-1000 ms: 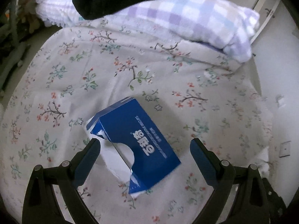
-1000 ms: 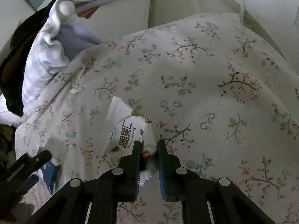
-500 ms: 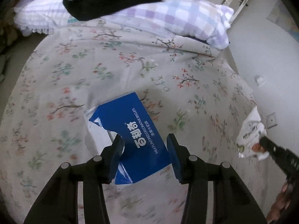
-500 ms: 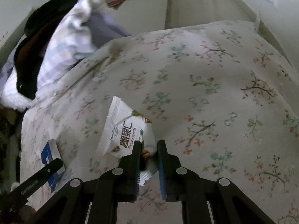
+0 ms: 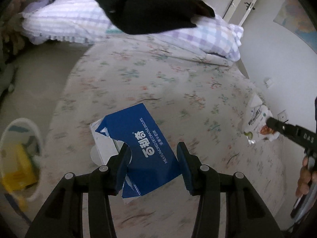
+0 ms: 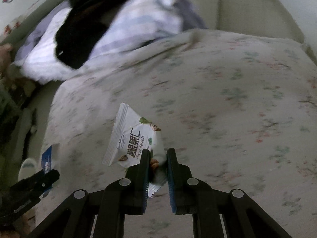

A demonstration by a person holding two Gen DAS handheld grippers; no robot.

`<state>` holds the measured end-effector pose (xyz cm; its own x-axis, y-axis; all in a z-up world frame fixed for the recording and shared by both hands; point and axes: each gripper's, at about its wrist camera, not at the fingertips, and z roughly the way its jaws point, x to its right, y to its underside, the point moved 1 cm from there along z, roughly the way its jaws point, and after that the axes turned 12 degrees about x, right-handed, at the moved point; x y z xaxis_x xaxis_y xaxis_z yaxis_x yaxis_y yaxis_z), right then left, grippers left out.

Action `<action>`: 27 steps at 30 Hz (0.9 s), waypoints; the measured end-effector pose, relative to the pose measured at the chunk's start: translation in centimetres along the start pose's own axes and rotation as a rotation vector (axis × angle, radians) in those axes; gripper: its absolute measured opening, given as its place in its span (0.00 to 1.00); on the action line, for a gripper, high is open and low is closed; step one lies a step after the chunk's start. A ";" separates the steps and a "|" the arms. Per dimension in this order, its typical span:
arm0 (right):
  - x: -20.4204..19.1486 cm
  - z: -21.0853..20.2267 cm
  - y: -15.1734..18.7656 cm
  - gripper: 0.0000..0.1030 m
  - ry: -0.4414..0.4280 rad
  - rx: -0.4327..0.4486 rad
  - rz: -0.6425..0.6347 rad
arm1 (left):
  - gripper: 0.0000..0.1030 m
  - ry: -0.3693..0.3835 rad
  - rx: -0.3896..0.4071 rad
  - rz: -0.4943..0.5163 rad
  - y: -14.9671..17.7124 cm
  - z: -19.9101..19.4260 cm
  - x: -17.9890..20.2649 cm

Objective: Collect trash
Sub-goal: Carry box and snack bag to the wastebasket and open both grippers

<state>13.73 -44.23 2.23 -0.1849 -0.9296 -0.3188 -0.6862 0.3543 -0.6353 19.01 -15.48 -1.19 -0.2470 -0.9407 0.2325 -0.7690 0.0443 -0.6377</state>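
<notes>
Left gripper: jaws part-closed onto the sides of a blue biscuit box, torn open at its far-left end, white inner liner showing. Box reads "MILK FLAVORED DECORATIVE BISCUITS". Both blue fingers sit against the box's long edges; box appears lifted off the floral bedsheet, over the sheet's near left portion. From the right wrist view only a sliver of the same box shows at the left edge of the bed, with the left gripper just below it.

Right gripper: jaws nearly closed, pinching the lower corner of a white pecan kernels packet. Packet hangs up and to the left from the grip, clear of the sheet. In the left wrist view the packet is at the bed's right edge, beside the wall, with the right gripper clamped on its lower right part.

Surroundings: checked lilac pillow at the head of the bed, black garment draped on top of it. White waste bin on the floor off the bed's left side, something yellow inside it; blurred. Both views are motion-smeared, the right wrist view more so.
</notes>
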 end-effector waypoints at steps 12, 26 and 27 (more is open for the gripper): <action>-11.9 2.5 3.1 0.14 -0.143 -0.089 -0.191 | 0.49 -0.085 0.058 -0.128 2.6 -6.4 -12.7; -23.3 4.1 5.3 0.14 -0.262 -0.100 -0.265 | 0.49 -0.111 0.103 -0.308 4.1 -10.4 -22.6; -23.9 4.2 5.4 0.14 -0.266 -0.101 -0.269 | 0.49 -0.110 0.104 -0.312 4.1 -10.5 -23.1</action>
<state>17.42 -19.67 3.43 0.1911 -0.9244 -0.3301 -0.7538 0.0773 -0.6526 15.37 9.94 -1.44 0.0600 -0.9344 0.3511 -0.7319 -0.2803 -0.6211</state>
